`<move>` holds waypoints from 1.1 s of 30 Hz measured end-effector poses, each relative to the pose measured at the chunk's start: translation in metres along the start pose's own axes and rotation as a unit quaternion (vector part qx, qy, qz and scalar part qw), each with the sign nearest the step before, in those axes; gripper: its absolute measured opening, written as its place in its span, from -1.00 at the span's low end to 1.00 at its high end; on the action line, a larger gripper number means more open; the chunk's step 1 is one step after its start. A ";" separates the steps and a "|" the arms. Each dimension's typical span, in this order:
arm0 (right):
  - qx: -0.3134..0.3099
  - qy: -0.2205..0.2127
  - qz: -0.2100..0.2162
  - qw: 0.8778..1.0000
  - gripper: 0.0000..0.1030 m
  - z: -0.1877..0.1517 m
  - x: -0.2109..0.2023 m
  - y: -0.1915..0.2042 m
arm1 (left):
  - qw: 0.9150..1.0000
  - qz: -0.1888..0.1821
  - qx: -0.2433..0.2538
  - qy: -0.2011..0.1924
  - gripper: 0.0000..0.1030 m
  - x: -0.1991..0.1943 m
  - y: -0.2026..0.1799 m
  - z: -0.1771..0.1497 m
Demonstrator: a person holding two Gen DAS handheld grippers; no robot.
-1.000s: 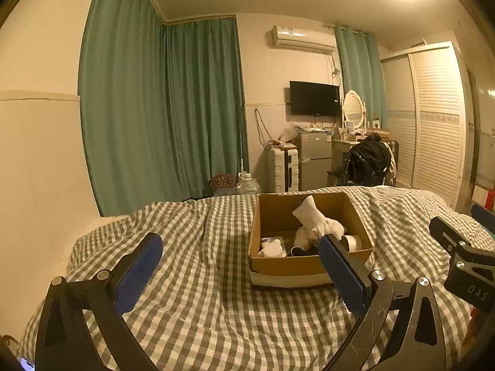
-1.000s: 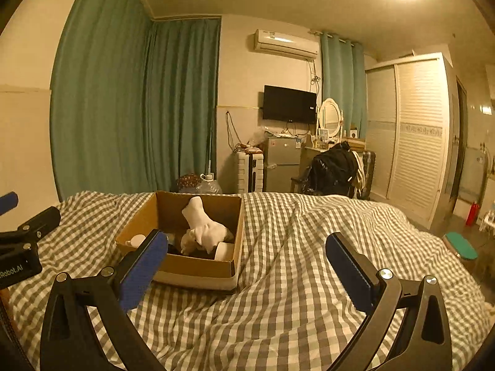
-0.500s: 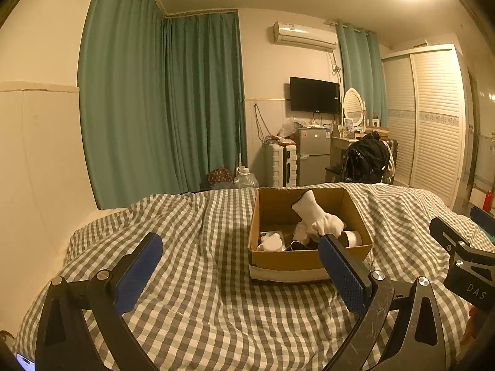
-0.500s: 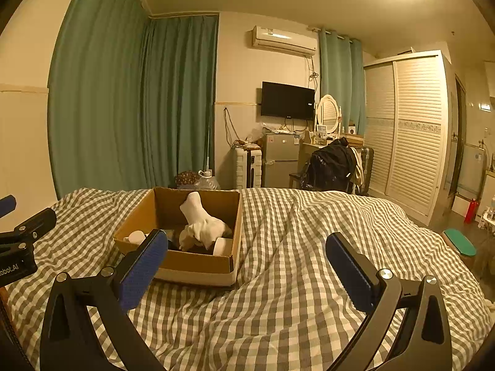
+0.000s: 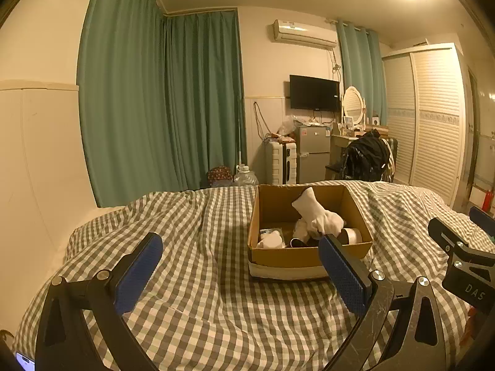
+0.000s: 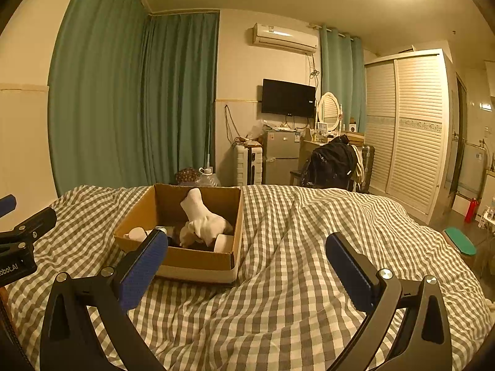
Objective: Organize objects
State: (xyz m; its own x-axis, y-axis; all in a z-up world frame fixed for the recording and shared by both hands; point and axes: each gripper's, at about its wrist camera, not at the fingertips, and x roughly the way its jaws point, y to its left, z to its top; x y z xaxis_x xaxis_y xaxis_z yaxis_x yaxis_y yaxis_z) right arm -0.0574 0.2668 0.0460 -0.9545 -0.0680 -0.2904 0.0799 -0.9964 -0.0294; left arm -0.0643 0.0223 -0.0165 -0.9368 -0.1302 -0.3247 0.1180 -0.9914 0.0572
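Centrally on the grey-and-white checked bedspread [image 5: 198, 278] an open brown cardboard box [image 5: 306, 256] is set, its front wall banded in white along the bottom. Inside it, a crumpled white sock [image 5: 318, 216] is propped up above the other contents; a white roll of tape [image 5: 351, 235] is seen lying in the box's right front corner, and a small white rounded item [image 5: 270, 241] in the left front corner, though what that item is cannot be made out.

The left gripper [image 5: 239, 272] is held above the bedspread, short of the box, with its blue-padded fingers [image 5: 137, 273] spread wide and nothing between them. In the left wrist view its right finger overlaps the box's front right corner; whether they touch cannot be told.

The right gripper [image 6: 246, 267] is likewise held wide and empty, to the right of the box [image 6: 198, 262], over bare bedspread [image 6: 294, 293]. In this view the sock [image 6: 202, 216] is seen leaning against the box's contents.

Green curtains [image 6: 133, 99] are hung behind the bed.
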 end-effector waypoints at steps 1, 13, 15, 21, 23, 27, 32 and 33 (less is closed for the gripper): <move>0.000 0.000 0.000 1.000 0.99 0.000 0.000 0.000 | 1.000 -0.001 0.000 0.001 1.00 0.000 0.000 0.000; 0.002 0.006 0.001 1.000 0.99 -0.001 0.001 0.000 | 1.000 0.004 -0.008 0.006 1.00 0.000 0.002 -0.002; 0.002 0.006 0.000 1.000 0.99 -0.001 0.001 0.000 | 1.000 0.006 -0.008 0.005 1.00 0.000 0.003 -0.002; 0.001 0.007 0.001 1.000 0.99 -0.002 0.002 0.001 | 1.000 0.002 -0.006 0.008 1.00 0.001 0.003 -0.003; 0.001 0.007 0.000 1.000 0.99 -0.002 0.002 0.001 | 1.000 0.002 -0.005 0.007 1.00 0.001 0.003 -0.003; 0.001 0.007 0.001 1.000 0.99 -0.003 0.002 0.001 | 1.000 0.000 -0.004 0.008 1.00 0.001 0.003 -0.004; 0.001 0.008 0.001 1.000 0.99 -0.002 0.002 0.001 | 1.000 -0.001 -0.008 0.010 1.00 0.001 0.003 -0.004; 0.001 0.007 0.001 1.000 0.99 -0.002 0.002 0.001 | 1.000 -0.001 -0.009 0.010 1.00 0.001 0.004 -0.004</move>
State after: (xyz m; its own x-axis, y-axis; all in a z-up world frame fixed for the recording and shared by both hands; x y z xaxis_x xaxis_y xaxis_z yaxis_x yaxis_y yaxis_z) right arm -0.0582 0.2661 0.0434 -0.9501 -0.0690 -0.3042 0.0813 -0.9963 -0.0279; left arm -0.0632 0.0185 -0.0206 -0.9301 -0.1281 -0.3442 0.1218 -0.9917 0.0400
